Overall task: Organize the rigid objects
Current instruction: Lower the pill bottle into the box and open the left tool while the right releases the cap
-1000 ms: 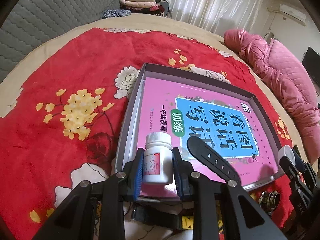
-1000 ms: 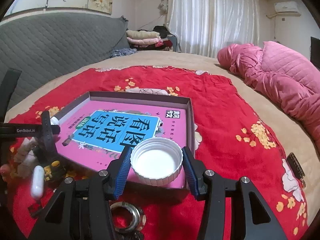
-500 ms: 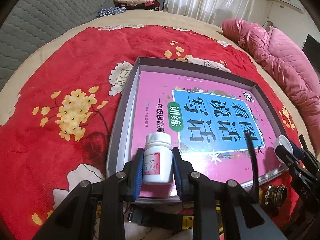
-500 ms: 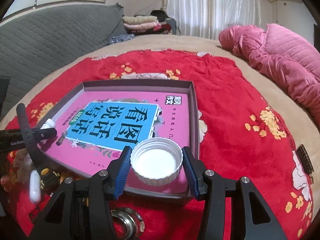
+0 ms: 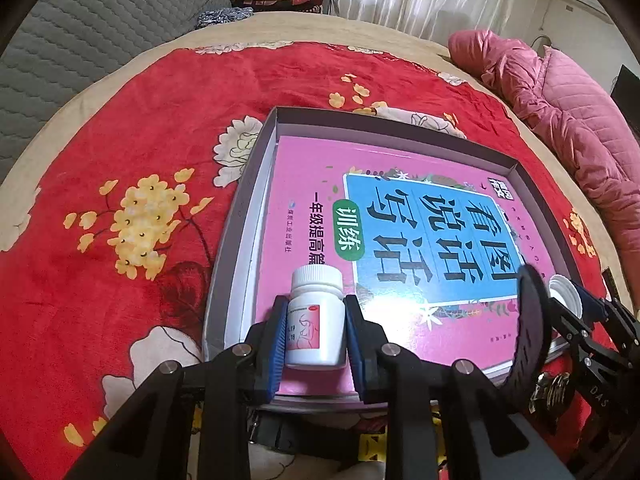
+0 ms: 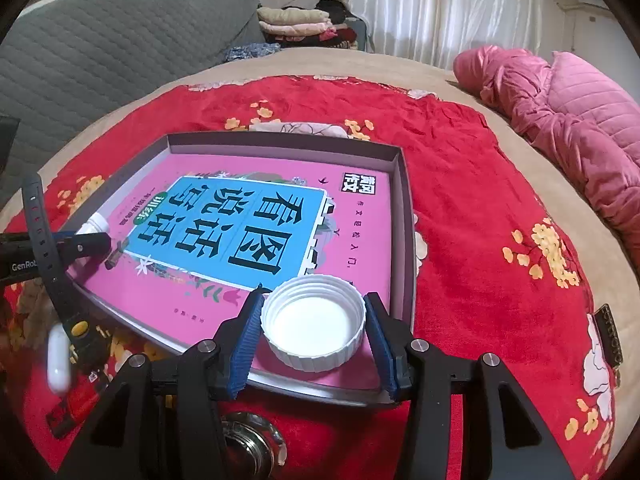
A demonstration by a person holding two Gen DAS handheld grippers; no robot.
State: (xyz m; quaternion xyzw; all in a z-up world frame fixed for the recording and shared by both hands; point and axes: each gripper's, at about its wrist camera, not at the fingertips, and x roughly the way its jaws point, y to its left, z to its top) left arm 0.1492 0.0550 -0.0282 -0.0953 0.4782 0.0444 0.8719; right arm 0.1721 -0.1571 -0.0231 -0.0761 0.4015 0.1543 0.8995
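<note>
Nearest the cameras, loose bits sat off the tray on the red blanket (image 6: 460, 184): a metal ring fitting (image 6: 248, 446) just under the right gripper, a white capsule-shaped piece (image 6: 58, 356) and a yellow-and-black item at the tray's near left corner, partly hidden, so I couldn't identify them. Left gripper (image 5: 316, 334) was closed on the small white pill bottle (image 5: 316, 318), pads pressing its labelled sides, bottle upright with cap up, over the near left corner of the tray (image 5: 256, 184); upright likely so it could stand once set down. Right gripper (image 6: 314, 330) was clamped across the rim of the wide white lid (image 6: 314, 324), held open side up over the tray's near right corner; the jaws stood wider only because the lid is broad. A black perforated strap (image 6: 44, 248) dangled by the left gripper. Both items hovered low over the pink book (image 6: 256, 216) lying flat in the tray, whether touching I couldn't tell. Judging by that, the tray was the collection spot and both were about to be released. Further back: pink quilted jacket (image 6: 560, 112) at the bed's far right, folded clothes behind.
</note>
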